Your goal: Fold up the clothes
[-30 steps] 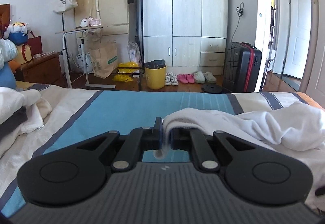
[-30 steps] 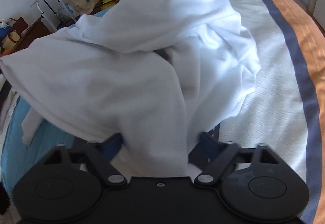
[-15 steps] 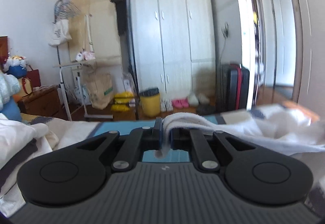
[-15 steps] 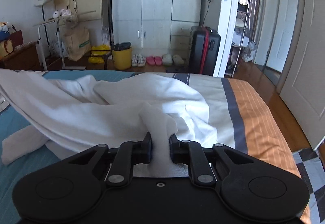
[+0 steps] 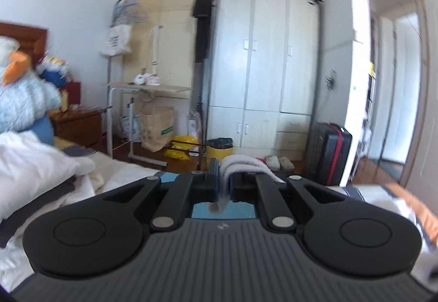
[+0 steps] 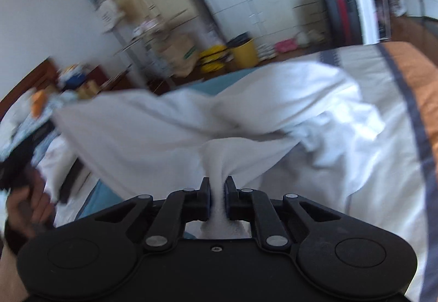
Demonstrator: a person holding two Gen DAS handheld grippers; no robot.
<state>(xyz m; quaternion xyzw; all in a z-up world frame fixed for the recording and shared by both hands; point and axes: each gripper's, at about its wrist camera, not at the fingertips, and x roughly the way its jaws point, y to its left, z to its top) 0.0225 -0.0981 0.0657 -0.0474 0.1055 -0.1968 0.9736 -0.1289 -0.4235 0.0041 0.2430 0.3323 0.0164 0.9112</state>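
Note:
A white garment [image 6: 273, 99] is lifted off the striped bed [image 6: 388, 77] and hangs stretched between both grippers. My right gripper [image 6: 217, 192] has a bunched fold of it between its pads, and its jaws are still closing on the cloth. In the left wrist view my left gripper [image 5: 224, 184] is shut on a thick white edge of the same garment [image 5: 246, 162], which trails off to the right. A person's hand [image 6: 24, 208] grips the left tool at the left edge of the right wrist view.
A pile of white and dark laundry [image 5: 30, 167] lies on the bed at left. Beyond the bed's foot stand a white wardrobe [image 5: 262, 77], a clothes rack [image 5: 123, 55], a yellow bin [image 5: 219, 150] and a dark suitcase [image 5: 331, 154]. A doorway opens at right.
Both grippers have risen and carried the white garment up off the bed. The right jaws went from wide around the cloth to pinched on a bunched fold. The right view has tilted.

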